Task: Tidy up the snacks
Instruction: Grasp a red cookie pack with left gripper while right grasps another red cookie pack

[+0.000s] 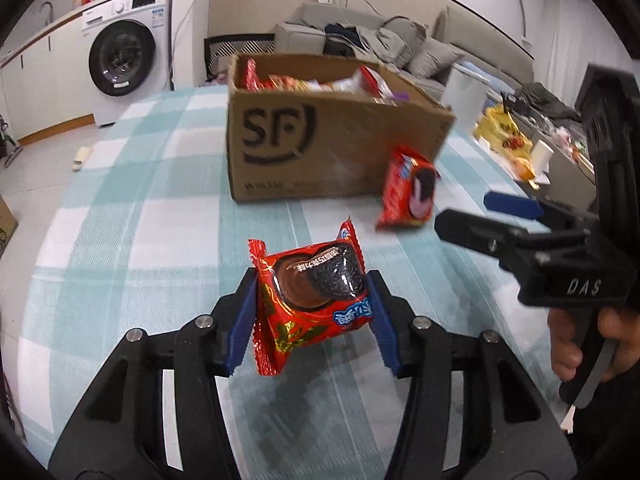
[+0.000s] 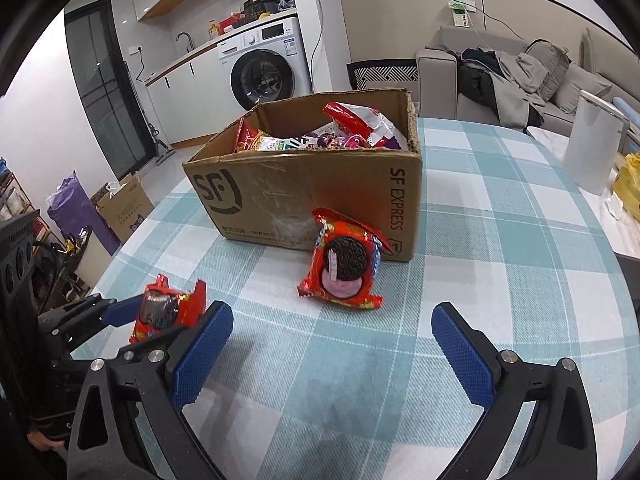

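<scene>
My left gripper [image 1: 313,320] is shut on a red cookie pack [image 1: 310,298] with a brown-cream picture, lifted just above the checked tablecloth; the same pack [image 2: 166,312] shows at the lower left of the right wrist view. A second red cookie pack [image 2: 344,266] with pink cream leans against the front of the cardboard box [image 2: 304,196], also seen as the leaning pack [image 1: 408,192] by the box [image 1: 320,148]. The box holds several snack bags. My right gripper [image 2: 332,344] stands open over the cloth, short of the pink-cream pack; in the left wrist view the right gripper [image 1: 480,216] enters from the right.
A white jug [image 2: 592,140] and a yellow bag [image 2: 630,184] stand at the table's right edge [image 2: 600,240]. Beyond the table are a washing machine [image 2: 264,68], a sofa with clothes [image 2: 512,68] and a small carton on the floor [image 2: 124,204].
</scene>
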`<state>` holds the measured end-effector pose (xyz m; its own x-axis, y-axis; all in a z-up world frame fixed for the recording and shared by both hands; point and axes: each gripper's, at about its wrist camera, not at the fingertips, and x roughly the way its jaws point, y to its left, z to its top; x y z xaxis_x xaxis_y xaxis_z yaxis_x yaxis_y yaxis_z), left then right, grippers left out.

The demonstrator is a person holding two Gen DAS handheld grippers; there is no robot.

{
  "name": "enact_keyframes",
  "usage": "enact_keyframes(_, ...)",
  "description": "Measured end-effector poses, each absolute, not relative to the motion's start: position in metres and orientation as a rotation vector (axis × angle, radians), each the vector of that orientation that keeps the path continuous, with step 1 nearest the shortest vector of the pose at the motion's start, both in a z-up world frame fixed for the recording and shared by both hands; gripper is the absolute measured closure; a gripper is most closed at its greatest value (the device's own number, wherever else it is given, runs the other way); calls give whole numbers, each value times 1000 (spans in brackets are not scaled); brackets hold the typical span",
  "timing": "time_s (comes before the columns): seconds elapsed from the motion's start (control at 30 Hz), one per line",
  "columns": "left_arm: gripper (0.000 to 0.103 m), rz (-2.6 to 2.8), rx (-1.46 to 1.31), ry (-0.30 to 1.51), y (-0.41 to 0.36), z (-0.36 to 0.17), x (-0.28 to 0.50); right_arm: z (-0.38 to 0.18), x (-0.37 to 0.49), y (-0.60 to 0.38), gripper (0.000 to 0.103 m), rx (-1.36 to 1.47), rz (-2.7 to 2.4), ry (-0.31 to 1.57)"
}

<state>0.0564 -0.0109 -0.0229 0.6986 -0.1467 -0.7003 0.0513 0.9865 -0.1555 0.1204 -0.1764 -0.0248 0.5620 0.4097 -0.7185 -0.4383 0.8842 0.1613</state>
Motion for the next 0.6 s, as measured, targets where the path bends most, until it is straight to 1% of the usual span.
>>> enact_keyframes(0.2, 54, -82, -135, 762, 3, -18, 76, -34, 141, -168, 3, -16, 497, 863)
enact_keyframes(0.27, 54, -78, -135, 755, 5, -18, 81, -40, 149, -167, 8, -7, 485, 880)
enact_keyframes(0.33, 54, -72, -136, 755, 8, -19, 86, -46, 156, -166, 16, 12, 486, 899)
enact_keyframes(0.4, 54, -66, -136, 753, 10, -20, 89, -51, 162, -166, 21, 24, 477, 911)
enact_keyframes(0.47, 54, -62, -134, 754, 10, -22, 92, -53, 166, -166, 22, 37, 473, 914)
enact_keyframes(0.5, 54, -62, -132, 754, 11, -22, 94, -54, 168, -166, 25, 44, 474, 915)
enact_keyframes(0.53, 54, -60, -133, 755, 11, -23, 94, -55, 170, -165, 31, 49, 480, 920)
enact_keyframes(0.6, 54, -60, -137, 760, 11, -26, 96, -55, 169, -163, 37, 47, 487, 922)
